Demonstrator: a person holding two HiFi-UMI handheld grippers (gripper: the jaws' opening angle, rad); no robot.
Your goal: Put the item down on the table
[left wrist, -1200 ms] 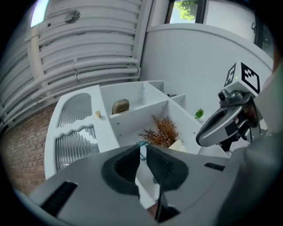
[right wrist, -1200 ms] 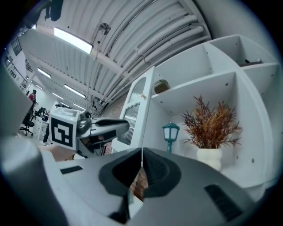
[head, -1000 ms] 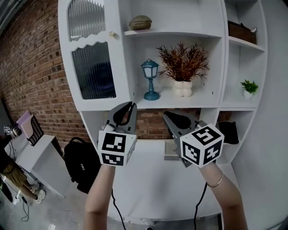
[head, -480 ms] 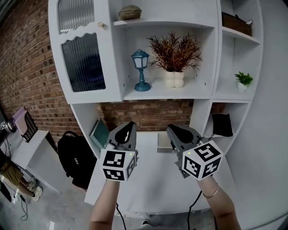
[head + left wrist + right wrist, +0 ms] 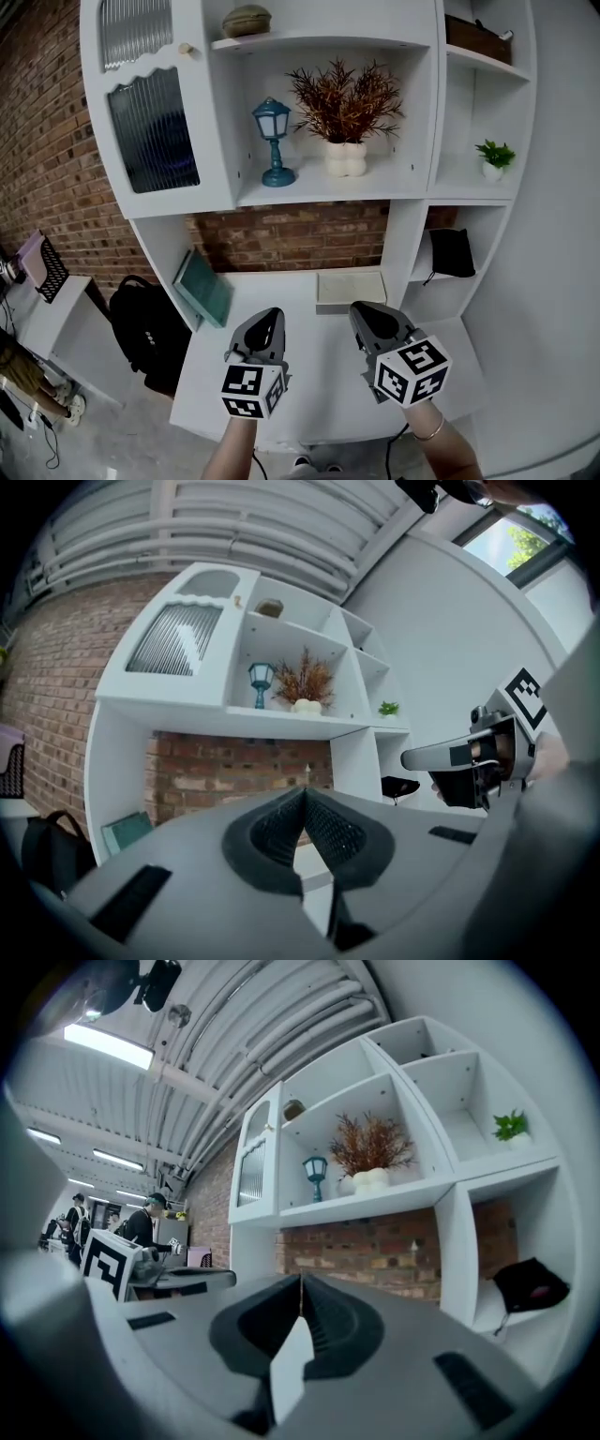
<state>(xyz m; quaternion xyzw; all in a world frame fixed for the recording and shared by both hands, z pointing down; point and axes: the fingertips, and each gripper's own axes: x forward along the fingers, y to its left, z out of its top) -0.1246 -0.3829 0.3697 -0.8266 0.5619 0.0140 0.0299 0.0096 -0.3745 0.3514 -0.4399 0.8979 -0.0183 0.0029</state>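
Both tongs hang low over the front half of the table (image 5: pixel 319 366), side by side and apart, each pointing toward the table's back edge.

Left tongs (image 5: pixel 269 321): jaws fully together, ribbed pads meeting at the tip, nothing between them. It sits over the table's front-left part.

Right tongs (image 5: pixel 364 315): jaws closed to a thin seam at the tip, nothing held. It sits over the table's front-right part.

Two loose things are on the table. The teal book (image 5: pixel 202 289) stands tilted at the table's rear-left corner, leaning on the white side panel. The pale book (image 5: pixel 351 289) lies flat at the table's back edge, right of centre, against the brick wall (image 5: pixel 291 239). I cannot tell which of them is the item. Both are clear of the tongs.

Above the table, on the shelf: a blue lantern (image 5: pixel 273 141) and a dried plant (image 5: pixel 345 108) in a white pot. Further right of the table, a small green plant (image 5: pixel 493 156) on the upper shelf and a black bag (image 5: pixel 452 251) in the cubby below it. A black backpack (image 5: pixel 145 328) sits on the floor left of the table.
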